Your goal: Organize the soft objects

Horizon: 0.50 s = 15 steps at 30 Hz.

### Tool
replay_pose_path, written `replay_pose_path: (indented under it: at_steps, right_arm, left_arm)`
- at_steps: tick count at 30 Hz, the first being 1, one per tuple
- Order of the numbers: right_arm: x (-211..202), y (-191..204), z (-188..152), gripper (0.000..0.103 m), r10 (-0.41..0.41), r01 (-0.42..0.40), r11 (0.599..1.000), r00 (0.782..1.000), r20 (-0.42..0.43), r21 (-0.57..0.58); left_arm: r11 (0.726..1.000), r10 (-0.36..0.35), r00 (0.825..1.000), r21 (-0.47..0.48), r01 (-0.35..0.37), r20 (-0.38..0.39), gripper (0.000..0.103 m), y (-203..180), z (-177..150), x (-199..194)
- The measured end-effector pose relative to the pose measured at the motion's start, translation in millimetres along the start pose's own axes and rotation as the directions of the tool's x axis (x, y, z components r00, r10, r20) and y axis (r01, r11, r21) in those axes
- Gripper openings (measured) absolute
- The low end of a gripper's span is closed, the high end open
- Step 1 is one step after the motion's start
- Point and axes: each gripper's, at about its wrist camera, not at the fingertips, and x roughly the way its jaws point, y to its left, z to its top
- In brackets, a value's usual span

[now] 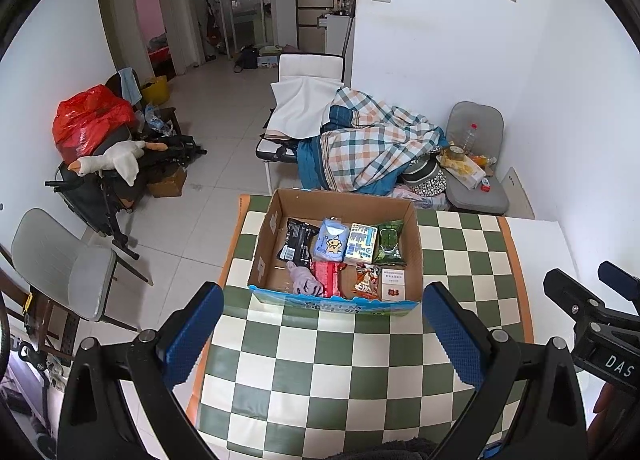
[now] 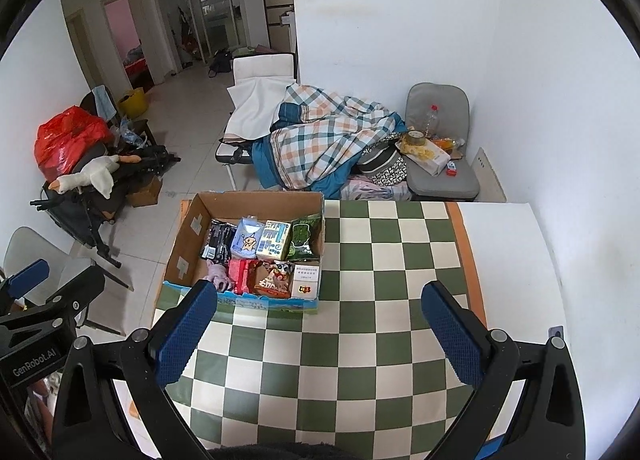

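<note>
Cardboard box (image 1: 416, 252) packed; table (image 1: 360, 360) bare near it. Left gripper (image 1: 324, 340) and right gripper (image 2: 320, 340) both wide open, empty. Likely finished.

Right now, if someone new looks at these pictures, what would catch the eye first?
Most likely the cardboard box on the green-and-white checkered tablecloth, packed with colourful snack packets and a pink cloth. Behind the table, a plaid blanket is heaped up. At the left wall, a red plastic bag and a white plush goose.

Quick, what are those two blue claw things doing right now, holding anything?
Left gripper: open, fingers spread wide, holding nothing.
Right gripper: open, fingers spread wide, holding nothing.
</note>
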Motion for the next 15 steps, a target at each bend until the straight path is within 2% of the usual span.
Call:
replay_pose_path:
  at_steps: [15]
  right_arm:
    - [-3.2, -0.9, -1.3, 0.103, 0.0, 0.0, 1.0, 1.0, 0.002, 0.0]
  left_arm:
    - [1.0, 0.001, 1.0, -0.002, -0.001, 0.001, 0.102, 0.8, 0.2, -1.5]
